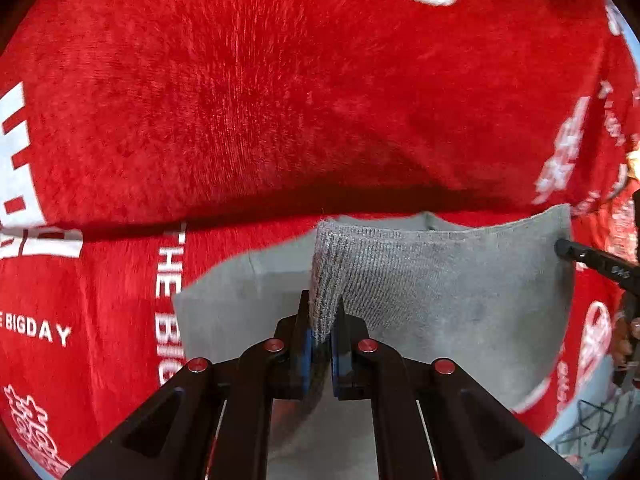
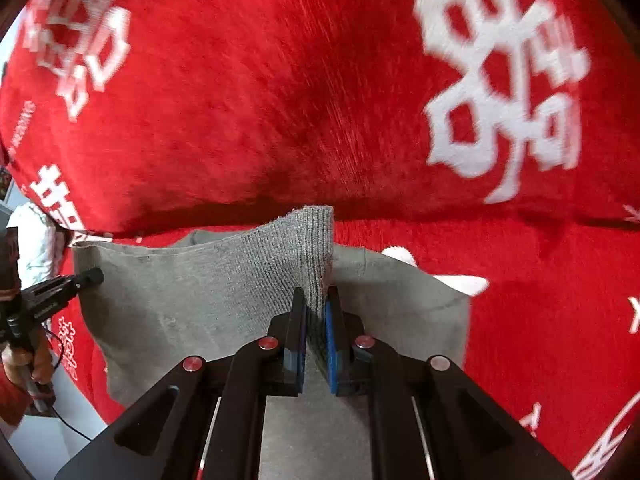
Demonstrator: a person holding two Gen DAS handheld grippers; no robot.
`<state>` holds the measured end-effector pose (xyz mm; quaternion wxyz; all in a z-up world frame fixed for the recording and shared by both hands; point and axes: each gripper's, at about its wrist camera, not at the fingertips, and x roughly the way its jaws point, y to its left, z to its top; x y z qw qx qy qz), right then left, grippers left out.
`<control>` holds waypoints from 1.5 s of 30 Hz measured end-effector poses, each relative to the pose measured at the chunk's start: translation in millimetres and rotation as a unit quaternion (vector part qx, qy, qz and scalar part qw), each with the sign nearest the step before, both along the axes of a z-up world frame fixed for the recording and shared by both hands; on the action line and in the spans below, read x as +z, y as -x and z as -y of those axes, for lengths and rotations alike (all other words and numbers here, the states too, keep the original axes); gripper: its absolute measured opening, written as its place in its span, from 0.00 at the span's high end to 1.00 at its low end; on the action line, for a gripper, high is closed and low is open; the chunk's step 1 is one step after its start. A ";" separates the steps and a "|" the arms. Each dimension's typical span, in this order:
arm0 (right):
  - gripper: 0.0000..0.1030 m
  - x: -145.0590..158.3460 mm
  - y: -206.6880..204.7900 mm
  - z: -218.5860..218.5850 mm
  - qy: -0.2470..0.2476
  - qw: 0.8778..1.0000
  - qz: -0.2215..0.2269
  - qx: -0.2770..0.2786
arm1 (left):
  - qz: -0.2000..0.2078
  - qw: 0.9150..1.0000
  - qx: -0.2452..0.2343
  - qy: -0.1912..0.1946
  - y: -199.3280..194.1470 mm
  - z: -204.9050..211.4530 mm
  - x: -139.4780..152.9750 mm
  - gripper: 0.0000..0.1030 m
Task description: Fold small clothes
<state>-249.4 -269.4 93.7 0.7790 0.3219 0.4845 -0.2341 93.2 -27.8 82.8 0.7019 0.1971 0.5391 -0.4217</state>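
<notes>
Pinching the ribbed hem of a small grey knit garment [image 1: 420, 280], the left gripper [image 1: 325, 320] and right gripper [image 2: 316, 308] each clamp one corner, raising that edge off the red plush blanket [image 1: 280, 100]; folding looks barely begun, no crease laid yet.

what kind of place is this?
Likely a home, perhaps a bed or table: a plush red blanket with white print covers the surface, and a grey garment is held up over it. Little else shows.
</notes>
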 end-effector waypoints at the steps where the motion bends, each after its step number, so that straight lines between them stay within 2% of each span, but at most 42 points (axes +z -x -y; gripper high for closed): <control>1: 0.91 -11.4 -2.0 7.6 -0.009 1.000 -0.007 -0.002 | 0.002 1.000 0.007 -0.015 -5.1 7.5 -15.6 0.92; 4: 0.91 -46.2 -8.5 17.5 -0.033 0.999 -0.021 -0.018 | -0.003 0.998 0.024 -0.049 -13.6 20.4 -56.3 0.92; 8: 0.90 -86.8 -4.8 30.6 -0.069 0.995 -0.028 -0.063 | 0.001 0.996 0.034 -0.079 -18.4 28.6 -93.7 0.92; 11: 0.89 -92.9 5.8 37.7 -0.095 0.990 -0.002 -0.106 | 0.001 0.995 0.050 -0.085 -24.4 28.2 -103.9 0.92; 13: 0.87 -90.8 10.4 39.9 -0.087 0.988 -0.006 -0.125 | -0.009 0.995 0.060 -0.082 -29.8 25.7 -104.7 0.85; 14: 0.87 -88.2 11.3 41.2 -0.071 0.988 -0.019 -0.132 | -0.007 0.994 0.067 -0.082 -32.9 23.6 -103.8 0.76; 15: 0.87 -86.1 11.6 43.2 -0.059 0.988 -0.033 -0.137 | 0.005 0.993 0.076 -0.089 -36.1 20.7 -101.7 0.49; 16: 0.87 -83.8 13.2 43.8 -0.053 0.988 -0.042 -0.142 | 0.034 0.989 0.093 -0.107 -39.9 17.4 -99.0 0.33; 17: 0.87 -80.0 13.4 43.1 -0.045 0.987 -0.054 -0.146 | 0.059 0.986 0.108 -0.117 -43.4 13.3 -95.7 0.23; 18: 0.87 -76.7 14.7 42.9 -0.039 0.986 -0.063 -0.150 | 0.071 0.983 0.120 -0.117 -48.1 7.4 -91.7 0.23; 20: 0.86 -65.4 22.7 37.8 -0.043 0.986 -0.052 -0.154 | 0.052 0.983 0.136 -0.113 -58.8 -5.7 -85.9 0.24; 21: 0.82 -60.1 26.5 33.0 -0.045 0.986 -0.046 -0.153 | 0.052 0.982 0.142 -0.115 -61.4 -12.4 -81.9 0.23; 24: 0.82 -43.8 41.3 5.0 -0.047 0.989 -0.038 -0.136 | 0.049 0.982 0.139 -0.116 -58.2 -30.7 -68.3 0.23; 29: 0.82 -29.3 66.9 -57.7 -0.044 0.994 -0.042 -0.091 | 0.019 0.985 0.118 -0.122 -14.6 -69.5 -58.9 0.23; 31: 0.82 -32.0 74.1 -79.5 -0.045 0.995 -0.053 -0.072 | 0.012 0.985 0.114 -0.130 3.0 -78.6 -64.0 0.23; 34: 0.84 -52.2 87.6 -106.7 -0.044 0.992 -0.105 -0.047 | -0.010 0.980 0.122 -0.158 20.2 -100.1 -87.0 0.23; 36: 0.84 -60.2 103.1 -110.2 -0.059 0.990 -0.114 -0.059 | -0.020 0.977 0.131 -0.167 27.8 -118.0 -97.8 0.22; 38: 0.83 -55.4 119.7 -110.1 -0.075 0.988 -0.102 -0.084 | -0.030 0.976 0.143 -0.164 33.1 -137.8 -98.4 0.22; 39: 0.79 -51.8 131.2 -110.8 -0.091 0.986 -0.088 -0.105 | -0.036 0.975 0.146 -0.163 33.3 -142.0 -98.9 0.22; 40: 0.63 -49.1 142.6 -111.4 -0.113 0.983 -0.068 -0.129 | -0.050 0.974 0.150 -0.162 33.3 -149.1 -97.6 0.22; 41: 0.51 -47.1 153.8 -112.0 -0.135 0.978 -0.050 -0.151 | -0.063 0.974 0.152 -0.157 33.4 -153.1 -96.2 0.22; 42: 0.30 -50.4 166.1 -117.9 -0.159 0.971 -0.032 -0.174 | -0.079 0.974 0.152 -0.147 33.3 -156.2 -95.5 0.22; 43: 0.28 -53.2 179.4 -123.1 -0.190 0.959 -0.014 -0.212 | -0.118 0.974 0.152 -0.123 33.3 -160.1 -95.0 0.22; 45: 0.28 -57.5 196.3 -120.8 -0.231 0.936 0.018 -0.265 | -0.175 0.967 0.160 -0.096 33.2 -164.7 -99.0 0.22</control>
